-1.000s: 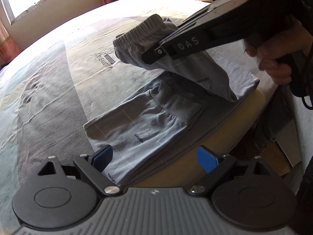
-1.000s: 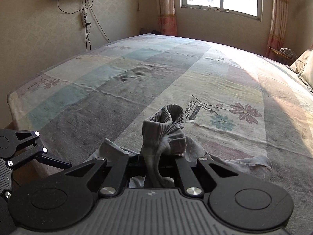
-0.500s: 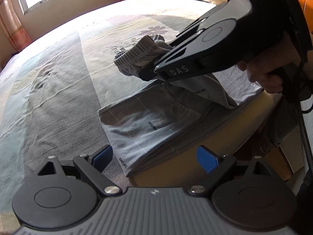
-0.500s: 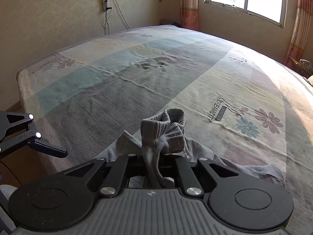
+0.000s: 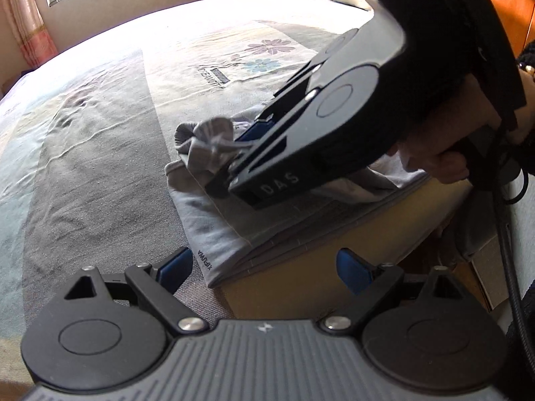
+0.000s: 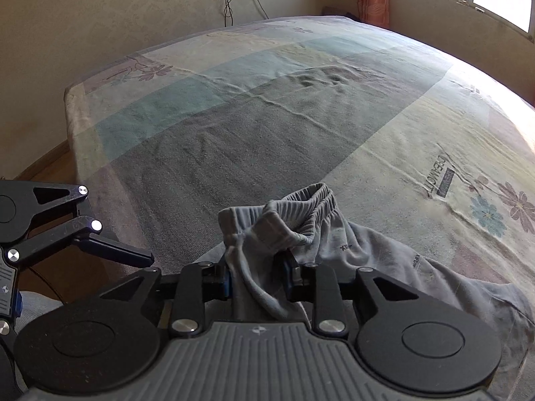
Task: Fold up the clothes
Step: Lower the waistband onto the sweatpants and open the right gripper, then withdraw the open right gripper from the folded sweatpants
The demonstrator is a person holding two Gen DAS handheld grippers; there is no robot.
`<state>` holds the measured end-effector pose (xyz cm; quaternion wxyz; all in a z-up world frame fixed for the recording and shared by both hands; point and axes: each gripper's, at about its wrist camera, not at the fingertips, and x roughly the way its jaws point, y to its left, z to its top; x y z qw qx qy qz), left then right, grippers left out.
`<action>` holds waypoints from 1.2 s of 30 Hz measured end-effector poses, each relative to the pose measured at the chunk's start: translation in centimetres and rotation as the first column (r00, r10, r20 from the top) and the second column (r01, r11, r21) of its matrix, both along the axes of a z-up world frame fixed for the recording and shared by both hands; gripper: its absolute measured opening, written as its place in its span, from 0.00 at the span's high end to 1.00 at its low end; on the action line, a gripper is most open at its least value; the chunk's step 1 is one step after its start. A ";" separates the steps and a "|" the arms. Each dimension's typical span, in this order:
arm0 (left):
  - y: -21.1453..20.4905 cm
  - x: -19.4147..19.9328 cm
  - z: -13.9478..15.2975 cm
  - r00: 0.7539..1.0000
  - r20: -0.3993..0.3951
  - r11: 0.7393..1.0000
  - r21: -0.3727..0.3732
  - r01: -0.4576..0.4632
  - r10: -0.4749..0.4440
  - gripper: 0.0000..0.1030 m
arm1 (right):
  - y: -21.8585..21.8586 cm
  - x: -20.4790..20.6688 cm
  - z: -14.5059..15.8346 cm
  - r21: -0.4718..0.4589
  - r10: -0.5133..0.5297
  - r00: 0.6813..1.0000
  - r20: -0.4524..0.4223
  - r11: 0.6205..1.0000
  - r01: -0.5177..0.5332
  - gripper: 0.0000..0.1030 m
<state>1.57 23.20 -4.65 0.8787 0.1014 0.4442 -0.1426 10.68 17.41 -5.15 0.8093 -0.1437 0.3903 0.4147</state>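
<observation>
shorts (image 6: 301,234): pale grey-blue, thin lighter seam lines, small dark lettering, ribbed grey waistband
bedsheet (image 6: 234,140): wide blocks of grey, teal, cream and pale mauve; purple and blue flowers and dark lettering near the right edge
grippers: black bodies, blue pads (image 5: 351,267), silver screws
curtains (image 5: 30,33): pink and cream check
wall (image 6: 100,16): beige, faint embossed pattern

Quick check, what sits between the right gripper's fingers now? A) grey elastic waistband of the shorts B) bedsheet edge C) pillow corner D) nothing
A: the grey shorts' waistband bunches up between the right gripper fingers, whose jaws have just been opening.
</observation>
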 end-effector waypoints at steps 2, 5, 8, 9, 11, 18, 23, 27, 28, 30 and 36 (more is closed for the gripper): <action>0.0 -0.1 0.0 1.000 0.001 1.000 -0.008 -0.006 0.006 0.10 | -0.5 -0.2 -0.4 0.026 0.017 1.000 -0.025 1.000 -0.016 0.59; 0.3 0.0 0.1 1.000 0.002 0.998 -0.059 -0.007 0.007 0.10 | -2.8 -0.5 0.6 0.103 0.036 0.998 -0.053 0.994 -0.031 0.53; 0.3 0.4 0.3 1.000 0.006 0.995 -0.101 -0.015 0.015 0.10 | -6.0 -0.6 1.9 0.168 0.031 0.997 -0.065 0.986 -0.020 0.46; 0.2 0.5 0.5 1.000 0.013 0.994 -0.103 -0.022 0.023 0.10 | -7.1 -0.8 2.2 0.164 0.014 0.999 -0.051 0.986 -0.006 0.46; -0.2 0.8 0.9 0.999 0.031 0.993 -0.115 -0.028 0.032 0.10 | -9.5 -1.1 2.8 0.154 -0.020 1.000 -0.024 0.988 0.023 0.46; -3.3 3.8 2.4 0.991 0.137 0.981 -0.194 0.023 0.004 0.10 | -18.4 -2.4 1.1 0.045 -0.235 0.971 0.045 0.971 0.233 0.51; -5.4 6.8 -1.1 0.996 0.076 0.989 -0.143 -0.041 0.053 0.10 | -22.2 -3.7 -1.1 0.025 -0.325 0.945 0.045 0.946 0.324 0.57; -3.6 5.3 -3.5 0.994 0.035 0.991 -0.087 -0.101 0.104 0.10 | -23.7 -4.5 -2.7 0.028 -0.334 0.943 0.004 0.942 0.333 0.56; -3.0 4.4 -3.5 0.994 0.044 0.991 -0.099 -0.092 0.096 0.10 | -23.9 -4.7 -3.4 0.018 -0.330 0.944 -0.002 0.944 0.330 0.56; -2.6 3.4 -3.0 0.995 0.034 0.994 -0.065 -0.092 0.094 0.10 | -24.8 -5.3 -4.0 0.006 -0.332 0.943 -0.003 0.943 0.332 0.56; -5.1 4.6 0.3 0.994 0.091 0.998 -0.033 -0.057 0.060 0.09 | -27.0 -6.6 -3.1 0.072 -0.359 0.933 0.013 0.931 0.357 0.56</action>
